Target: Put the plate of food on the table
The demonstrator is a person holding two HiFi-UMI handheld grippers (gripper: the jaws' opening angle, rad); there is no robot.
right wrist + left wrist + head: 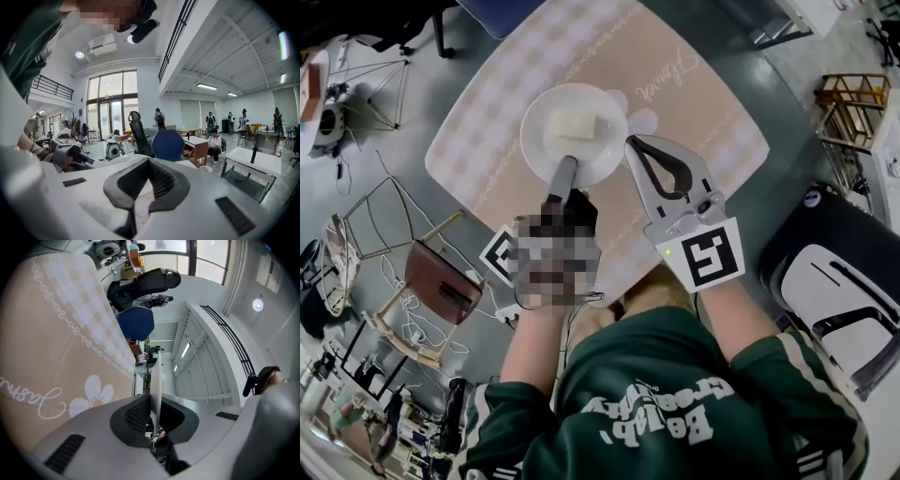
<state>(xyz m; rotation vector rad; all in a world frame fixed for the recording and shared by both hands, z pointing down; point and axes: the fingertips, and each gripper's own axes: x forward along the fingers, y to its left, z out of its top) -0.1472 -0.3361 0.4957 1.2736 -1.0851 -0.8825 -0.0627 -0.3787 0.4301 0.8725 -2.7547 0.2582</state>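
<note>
Head view, near end first: green sleeves [787, 370] at the bottom, then both tools reaching out over the table [712, 131]; left tongs [566, 164] clamped on the near rim of the plate [532, 141]; right tongs [631, 142] closed on nothing, tips just beside the plate's near-right rim, contact or not I cannot tell.

Left gripper view confirms the clamp; the white rim runs edge-on between the ribbed pads, pressed from both sides. Right gripper view shows its jaws meeting at the tips with nothing held between them.

Plate lies straight ahead of the left tongs, so the left hand carries it alone; a pale block of food [574, 125] rests near the middle, just past the grip. Round plate, so no long axis to mind; what counts is that the beige checked cloth [56, 333] lies directly beneath it. Room background shows between rim and cloth in the left gripper view, so I judge the plate hangs just clear of the table, not yet set down.

Next move as I read it: straight down, rim kept level, then release; right tongs are near enough to steady the right side if it tips.

Farther off: a blue chair [136, 323] beyond the table edge.
</note>
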